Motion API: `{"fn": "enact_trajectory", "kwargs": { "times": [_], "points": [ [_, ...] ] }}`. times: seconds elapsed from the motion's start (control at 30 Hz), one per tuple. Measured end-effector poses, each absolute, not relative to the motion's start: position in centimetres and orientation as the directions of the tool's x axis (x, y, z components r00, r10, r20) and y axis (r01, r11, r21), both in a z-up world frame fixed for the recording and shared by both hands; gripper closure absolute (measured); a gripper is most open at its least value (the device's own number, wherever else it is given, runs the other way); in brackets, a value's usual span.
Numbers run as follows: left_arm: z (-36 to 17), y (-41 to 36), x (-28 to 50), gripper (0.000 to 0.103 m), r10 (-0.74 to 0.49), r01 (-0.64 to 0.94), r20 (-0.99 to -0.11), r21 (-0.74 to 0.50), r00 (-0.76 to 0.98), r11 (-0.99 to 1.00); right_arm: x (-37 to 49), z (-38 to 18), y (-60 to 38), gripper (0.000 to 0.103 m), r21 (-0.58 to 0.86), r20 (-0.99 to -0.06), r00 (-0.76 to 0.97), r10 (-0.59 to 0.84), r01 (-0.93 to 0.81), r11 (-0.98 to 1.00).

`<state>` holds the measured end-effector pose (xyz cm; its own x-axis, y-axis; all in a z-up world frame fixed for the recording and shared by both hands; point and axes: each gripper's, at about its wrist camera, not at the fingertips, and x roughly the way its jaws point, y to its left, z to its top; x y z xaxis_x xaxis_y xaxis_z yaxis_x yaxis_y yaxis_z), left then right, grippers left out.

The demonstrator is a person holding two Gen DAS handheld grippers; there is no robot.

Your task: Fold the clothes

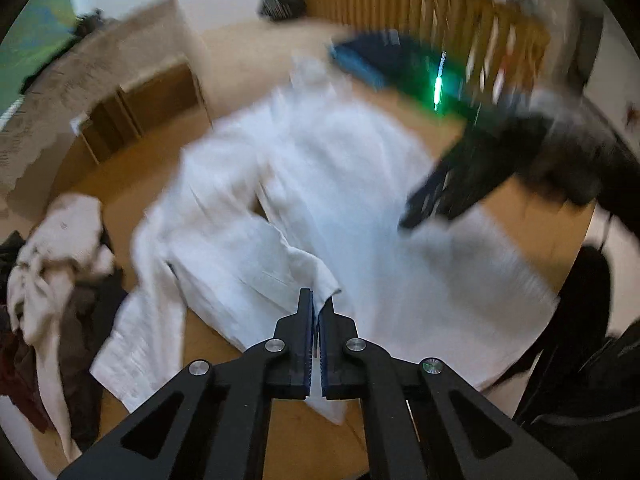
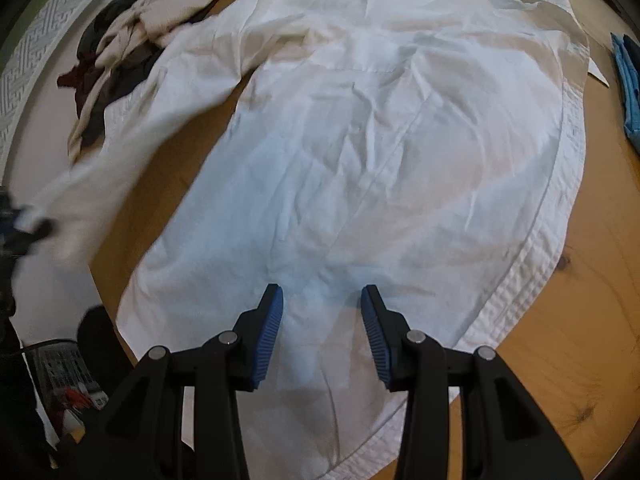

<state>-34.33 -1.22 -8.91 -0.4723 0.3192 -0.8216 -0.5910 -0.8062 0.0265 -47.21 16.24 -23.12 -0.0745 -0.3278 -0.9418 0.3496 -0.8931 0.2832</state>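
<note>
A white shirt (image 2: pixel 380 140) lies spread back-up on a round wooden table (image 2: pixel 592 320). My right gripper (image 2: pixel 322 300) is open, its blue pads (image 2: pixel 270 328) hovering over the shirt's lower middle near the hem, holding nothing. My left gripper (image 1: pixel 318 308) is shut on the cuff end of the shirt's sleeve (image 1: pixel 296 276), lifted above the table; that view is motion-blurred. The shirt (image 1: pixel 320 184) lies beyond it. The right gripper (image 1: pixel 448 188) shows as a dark blur at the right of the left wrist view. The left gripper (image 2: pixel 24 224) shows blurred at the left edge with the sleeve (image 2: pixel 120 152).
A pile of beige, dark and maroon clothes (image 2: pixel 128 40) sits at the table's far left, also in the left wrist view (image 1: pixel 52 280). Blue folded cloth (image 2: pixel 628 80) lies at the right edge. A wooden railing (image 1: pixel 432 12) and cabinet (image 1: pixel 140 108) stand beyond the table.
</note>
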Motion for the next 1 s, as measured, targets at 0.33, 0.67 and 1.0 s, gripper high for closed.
{"fn": "enact_trajectory", "kwargs": {
  "times": [0.33,0.67,1.0],
  "points": [
    [2.3,1.7,-28.7,0.101,0.586,-0.753,-0.656,-0.04,-0.476,-0.656,-58.3,-21.2,17.1,0.063,0.378,-0.898,-0.17,-0.405,0.17,-0.91],
    [-6.8,9.9,-23.8,0.101,0.56,-0.9,-0.805,-0.082,-0.193,-0.429,-62.1,-20.9,21.9,0.063,0.292,-0.935,-0.208,-0.289,0.013,-0.956],
    [-12.2,10.5,-25.4,0.099,0.478,-0.889,-0.868,-0.109,-0.132,-0.445,-59.0,-19.1,19.5,0.063,0.256,-0.923,-0.253,-0.289,0.157,-0.954]
  ]
}}
